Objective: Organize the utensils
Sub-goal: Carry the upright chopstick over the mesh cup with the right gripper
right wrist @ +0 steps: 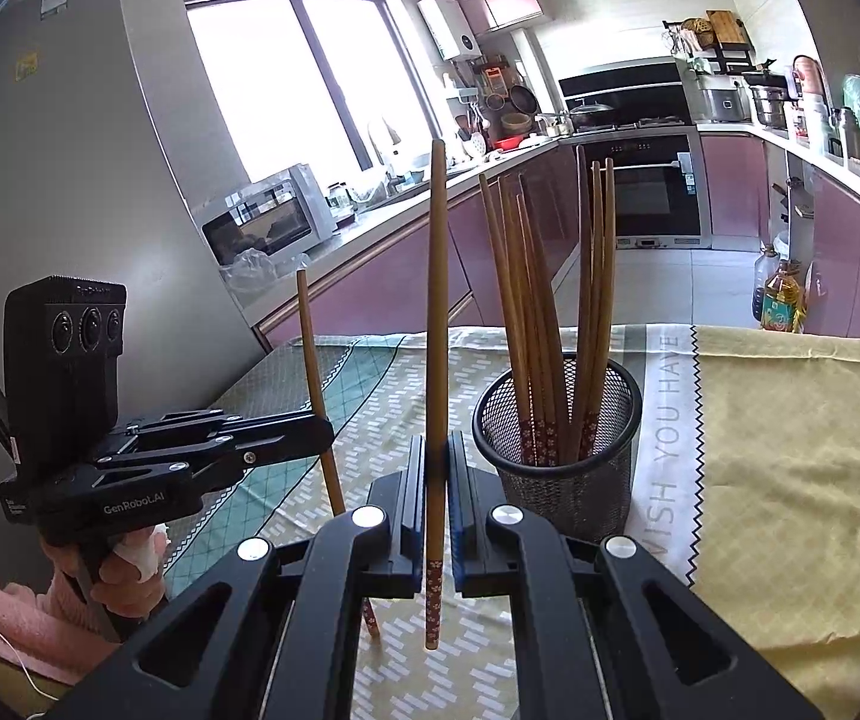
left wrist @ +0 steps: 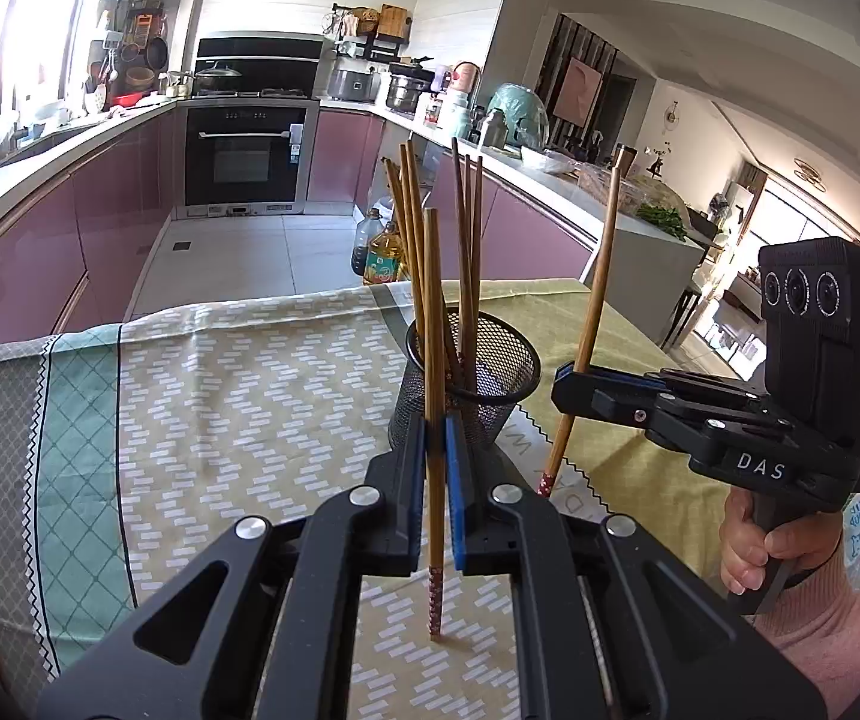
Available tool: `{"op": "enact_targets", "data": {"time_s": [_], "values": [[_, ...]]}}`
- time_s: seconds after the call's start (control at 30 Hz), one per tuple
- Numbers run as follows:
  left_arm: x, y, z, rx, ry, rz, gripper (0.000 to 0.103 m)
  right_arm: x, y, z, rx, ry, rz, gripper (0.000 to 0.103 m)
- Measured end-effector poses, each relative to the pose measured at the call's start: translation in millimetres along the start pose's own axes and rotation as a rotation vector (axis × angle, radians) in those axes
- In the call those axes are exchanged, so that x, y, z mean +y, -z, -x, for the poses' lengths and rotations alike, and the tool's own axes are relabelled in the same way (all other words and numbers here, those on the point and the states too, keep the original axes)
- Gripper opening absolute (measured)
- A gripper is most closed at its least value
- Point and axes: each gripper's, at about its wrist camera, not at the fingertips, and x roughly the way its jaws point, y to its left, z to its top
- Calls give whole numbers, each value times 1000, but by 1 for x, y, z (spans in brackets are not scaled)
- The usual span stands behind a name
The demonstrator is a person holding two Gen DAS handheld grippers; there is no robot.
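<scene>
A black mesh cup (left wrist: pixel 471 381) stands on the table and holds several wooden chopsticks (left wrist: pixel 466 252); the cup also shows in the right wrist view (right wrist: pixel 559 450). My left gripper (left wrist: pixel 433 480) is shut on one upright chopstick (left wrist: pixel 433 324), just in front of the cup. The same gripper appears in the right wrist view (right wrist: pixel 325 435) with its chopstick (right wrist: pixel 313 378). My right gripper (right wrist: pixel 436 510) is shut on another upright chopstick (right wrist: pixel 437 312), left of the cup. It shows in the left wrist view (left wrist: pixel 571 387) with its chopstick (left wrist: pixel 598 294), right of the cup.
A patterned tablecloth (left wrist: pixel 238 396) covers the table; its yellow part (right wrist: pixel 790 468) lies to the right. Beyond the far edge are oil bottles (left wrist: pixel 382 255) on the kitchen floor, purple cabinets and an oven (left wrist: pixel 247 156).
</scene>
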Motion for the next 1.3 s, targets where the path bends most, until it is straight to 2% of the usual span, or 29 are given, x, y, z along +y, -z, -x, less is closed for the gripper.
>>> {"op": "enact_targets", "data": {"time_s": [1.3], "values": [[-11, -13, 5, -25, 24, -15, 7, -4, -7, 3, -24, 12, 7, 6]]}}
